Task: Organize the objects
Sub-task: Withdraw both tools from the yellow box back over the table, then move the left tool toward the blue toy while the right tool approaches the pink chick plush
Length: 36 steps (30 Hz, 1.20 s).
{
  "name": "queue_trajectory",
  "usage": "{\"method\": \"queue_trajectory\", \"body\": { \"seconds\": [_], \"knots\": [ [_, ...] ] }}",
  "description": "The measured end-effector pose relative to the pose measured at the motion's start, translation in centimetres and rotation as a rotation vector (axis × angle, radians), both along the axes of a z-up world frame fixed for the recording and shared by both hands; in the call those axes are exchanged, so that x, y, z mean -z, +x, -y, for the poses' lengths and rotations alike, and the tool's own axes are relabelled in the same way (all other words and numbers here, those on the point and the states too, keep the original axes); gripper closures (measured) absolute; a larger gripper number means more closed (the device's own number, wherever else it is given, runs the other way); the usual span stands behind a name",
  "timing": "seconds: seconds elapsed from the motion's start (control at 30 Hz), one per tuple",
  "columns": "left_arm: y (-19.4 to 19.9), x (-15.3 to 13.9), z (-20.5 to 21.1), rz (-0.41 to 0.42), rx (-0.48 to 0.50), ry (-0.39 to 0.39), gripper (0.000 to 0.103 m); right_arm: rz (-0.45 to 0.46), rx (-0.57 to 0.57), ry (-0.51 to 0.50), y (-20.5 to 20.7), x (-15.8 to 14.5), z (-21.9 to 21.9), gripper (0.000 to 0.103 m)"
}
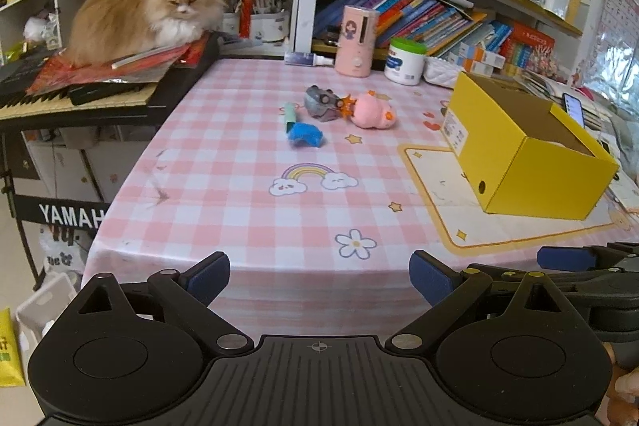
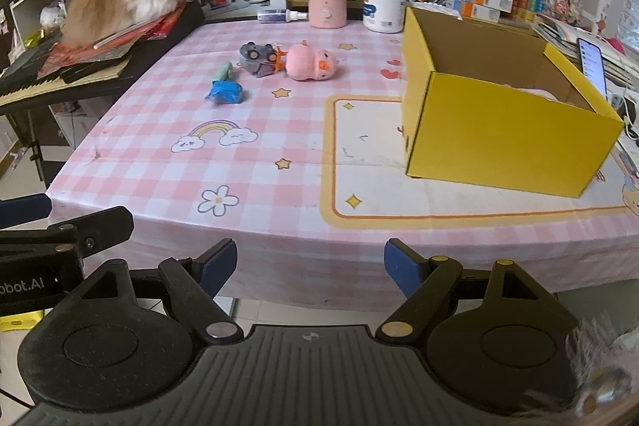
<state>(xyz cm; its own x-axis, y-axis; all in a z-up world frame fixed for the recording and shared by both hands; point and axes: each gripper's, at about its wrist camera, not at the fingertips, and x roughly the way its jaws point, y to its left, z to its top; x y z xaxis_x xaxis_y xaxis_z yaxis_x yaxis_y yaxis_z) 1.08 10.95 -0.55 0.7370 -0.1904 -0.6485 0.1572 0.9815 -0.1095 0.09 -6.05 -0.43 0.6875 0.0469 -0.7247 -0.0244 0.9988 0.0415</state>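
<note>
Both wrist views look from just off the near edge of the pink checked tablecloth (image 1: 255, 210) toward the bookshelves. Both share the open yellow cardboard box (image 2: 499, 130), right of frame, nearer in the right view.

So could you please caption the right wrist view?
Open right tool faces three toys and a yellow box on the checked table.

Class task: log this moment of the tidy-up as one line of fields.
phase: start | left gripper: open, empty | right gripper: open, empty | toys: pink duck, grey car, blue toy on table | yellow box: open
</note>
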Motion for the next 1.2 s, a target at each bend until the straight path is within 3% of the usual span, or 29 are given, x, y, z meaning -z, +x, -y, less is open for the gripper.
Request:
{"method": "queue_trajectory", "body": {
  "seconds": [0.47,0.97,1.2],
  "knots": [
    [4.3,0.3,0.3,-0.007,-0.011,-0.002,0.005,-0.003,-0.014,0.002,4.2,0.5,0.0,0.023],
    [11.3,0.4,0.7,-0.024,-0.078,-0.012,0.004,0.016,-0.025,-0.008,12.5,0.0,0.7,0.024],
    [13.9,0.3,1.5,-0.013,-0.092,0.020,0.001,0.016,-0.037,0.005,16.0,-0.1,1.2,0.024]
  ]
}}
